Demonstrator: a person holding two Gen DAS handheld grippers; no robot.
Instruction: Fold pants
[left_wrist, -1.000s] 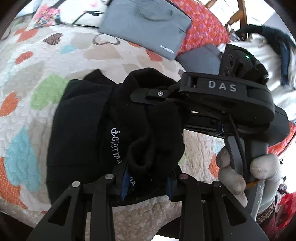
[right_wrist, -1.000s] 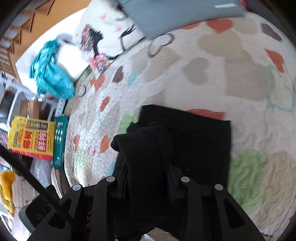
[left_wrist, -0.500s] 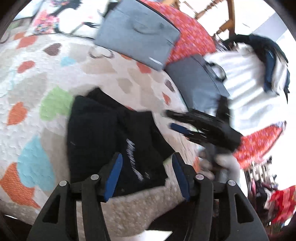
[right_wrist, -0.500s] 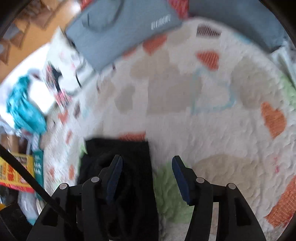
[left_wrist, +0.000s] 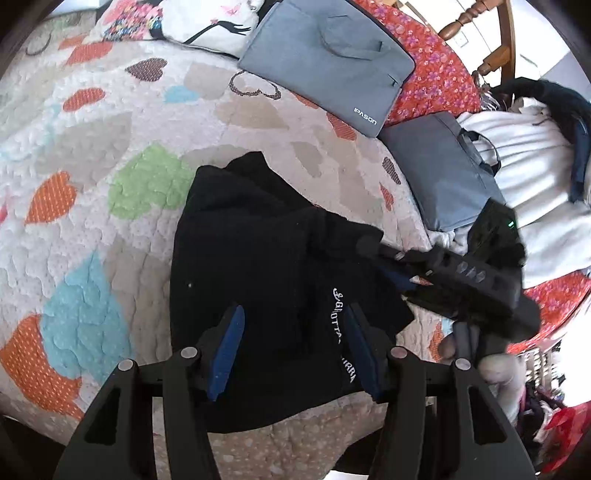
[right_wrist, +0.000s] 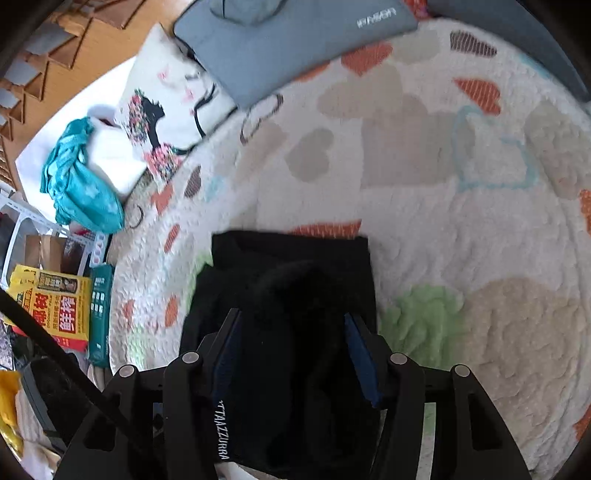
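The pants (left_wrist: 266, 280), black with white lettering along one edge, lie folded into a compact bundle on the bed (left_wrist: 92, 122), on its heart-patterned quilt near the front edge. The upper layer is rumpled rather than flat in both views.

Left gripper (left_wrist: 293, 349): jaws wide open, blue pads showing on both fingers (left_wrist: 227, 347). They straddle the near part of the bundle from above and grip nothing; whether the pads touch the cloth cannot be told.

Right gripper (right_wrist: 291, 354): jaws likewise wide open, framing the bundle's near end with the lettered hem just inside the left-hand finger. Nothing is clamped. From the left wrist view this gripper (left_wrist: 402, 275) appears side-on at the bundle's right edge, low over the quilt, with its holder's gloved hand (left_wrist: 495, 373) below it; its fingertips stand at the cloth's edge, contact uncertain.

Left to right along the bed's far edge: a printed white pillow (left_wrist: 177, 22), a grey laptop sleeve (left_wrist: 325, 59) and a second grey bag (left_wrist: 443, 173) at the far right corner, all well apart from the pants. Beyond the left edge, in the right wrist view, a teal garment (right_wrist: 79, 181) and a yellow package (right_wrist: 55, 306).
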